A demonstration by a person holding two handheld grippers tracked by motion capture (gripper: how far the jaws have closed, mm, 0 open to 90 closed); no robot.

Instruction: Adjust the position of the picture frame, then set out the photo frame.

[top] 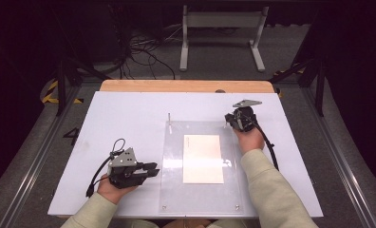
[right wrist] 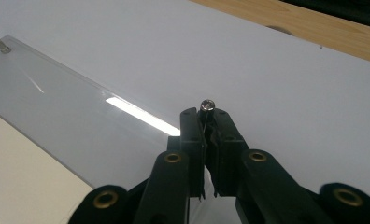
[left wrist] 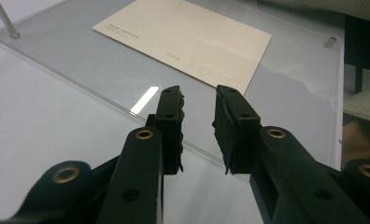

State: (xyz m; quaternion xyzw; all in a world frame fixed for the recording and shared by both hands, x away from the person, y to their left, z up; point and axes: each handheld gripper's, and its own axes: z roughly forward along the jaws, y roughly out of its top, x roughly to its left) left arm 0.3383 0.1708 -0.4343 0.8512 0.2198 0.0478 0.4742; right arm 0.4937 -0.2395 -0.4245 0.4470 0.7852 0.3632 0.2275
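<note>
The thin upright metal pin (right wrist: pixel 207 105) at the far right corner of the clear acrylic sheet (top: pixel 174 190) is what you are working on: your right gripper (top: pixel 230 119) has its jaws pinched narrow around it, the rounded pin head showing just above the black pads (right wrist: pixel 192 135) in the right gripper view, so the pin is gripped low on its shaft and kept upright, which looks like the way to seat it in, or draw it from, that corner. Seen from the high view, this pin stands at about two o'clock from the cream rectangular card (top: pixel 203 158) that lies flat at the middle of the sheet, and a matching slim metal pin (top: pixel 169 118) stands free at roughly eleven o'clock from the card, at the sheet's far left corner. The card appears to sit under or on the transparent plate; I cannot tell which. Small metal fasteners (top: pixel 237 207) mark the near corners at five and seven o'clock. Your left gripper (top: pixel 154 169) rests at nine o'clock from the card, at the sheet's left edge, its jaws a modest gap apart and holding nothing, probably waiting to steady the plate. All of this lies on the white table top (top: pixel 124 118).
</note>
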